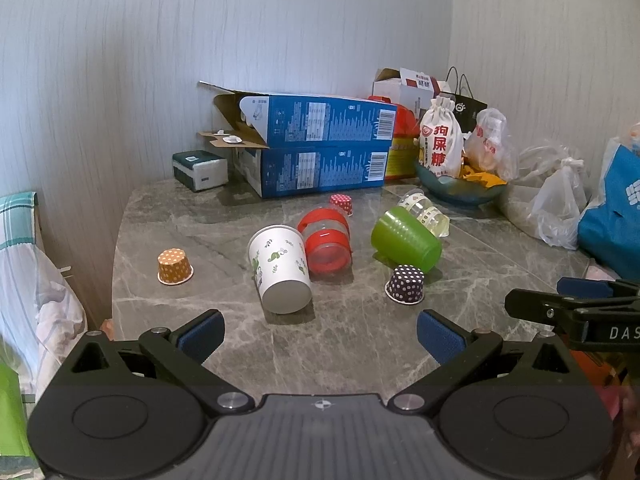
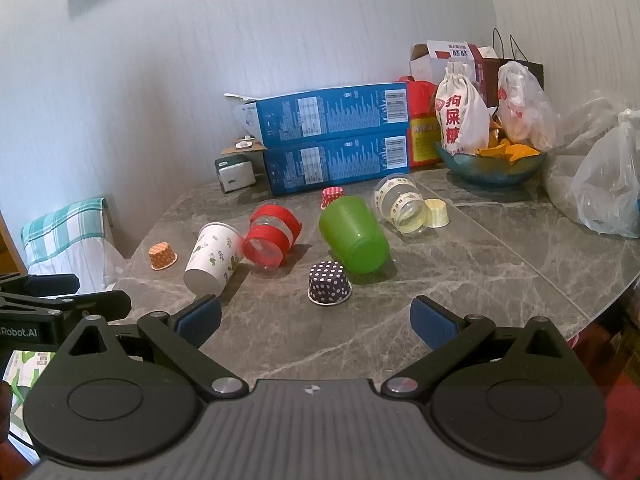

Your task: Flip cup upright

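From the left across your worktop (image 1: 168, 312): an orange dotted liner (image 1: 174, 267) sits rim down, then the white paper cup (image 1: 280, 268), red-banded cup (image 1: 326, 242) and green cup (image 1: 404, 238) lie on their sides. Your left gripper (image 1: 320, 334) and right gripper (image 2: 316, 322) both gape wide and hold nothing, short of the cups

Two stacked blue cartons (image 1: 324, 148) against the wall, green tissue pack (image 1: 199, 170) beside them, teal bowl (image 1: 460, 190) holding a white drawstring pouch (image 1: 440, 138), plastic bags (image 1: 556, 204) at the grey marble table's (image 1: 360, 344) right edge.
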`<action>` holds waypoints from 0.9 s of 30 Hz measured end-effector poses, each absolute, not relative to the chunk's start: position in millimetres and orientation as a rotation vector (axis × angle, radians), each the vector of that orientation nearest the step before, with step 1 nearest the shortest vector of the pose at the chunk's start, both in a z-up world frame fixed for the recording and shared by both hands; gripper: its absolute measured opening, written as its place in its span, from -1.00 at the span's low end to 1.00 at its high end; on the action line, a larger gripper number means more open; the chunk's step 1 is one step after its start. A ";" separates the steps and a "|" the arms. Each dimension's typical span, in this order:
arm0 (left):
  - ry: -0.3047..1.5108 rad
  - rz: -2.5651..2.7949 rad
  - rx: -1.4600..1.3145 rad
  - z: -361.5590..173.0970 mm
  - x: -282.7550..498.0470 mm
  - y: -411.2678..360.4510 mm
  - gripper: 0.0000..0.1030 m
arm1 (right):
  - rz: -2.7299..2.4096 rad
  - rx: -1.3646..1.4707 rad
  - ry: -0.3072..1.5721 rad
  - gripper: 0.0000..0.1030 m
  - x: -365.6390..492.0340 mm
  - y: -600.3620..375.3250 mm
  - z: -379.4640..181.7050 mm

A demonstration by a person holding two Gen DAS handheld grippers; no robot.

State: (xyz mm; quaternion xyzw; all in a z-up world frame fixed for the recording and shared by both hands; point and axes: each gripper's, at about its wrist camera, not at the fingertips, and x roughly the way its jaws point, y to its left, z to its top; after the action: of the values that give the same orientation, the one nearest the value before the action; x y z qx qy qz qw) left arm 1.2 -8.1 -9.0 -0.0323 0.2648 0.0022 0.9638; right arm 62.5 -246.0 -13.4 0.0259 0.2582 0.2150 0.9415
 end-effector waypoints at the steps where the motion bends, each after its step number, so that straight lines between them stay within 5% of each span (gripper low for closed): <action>1: 0.536 0.004 -0.065 -8.9 1.3 -8.1 1.00 | 0.438 0.053 0.527 0.98 62.9 -245.8 -12.9; 27: 0.542 0.006 -0.066 -10.3 1.4 -9.9 1.00 | 0.439 0.057 0.537 0.98 62.8 -246.2 -14.1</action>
State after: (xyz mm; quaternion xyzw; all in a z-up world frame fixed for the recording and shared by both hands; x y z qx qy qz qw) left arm 1.4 -9.9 -10.3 -0.0324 0.2677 0.0031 0.9630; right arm 62.8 -246.2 -14.1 0.0280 0.2629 0.2151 0.9401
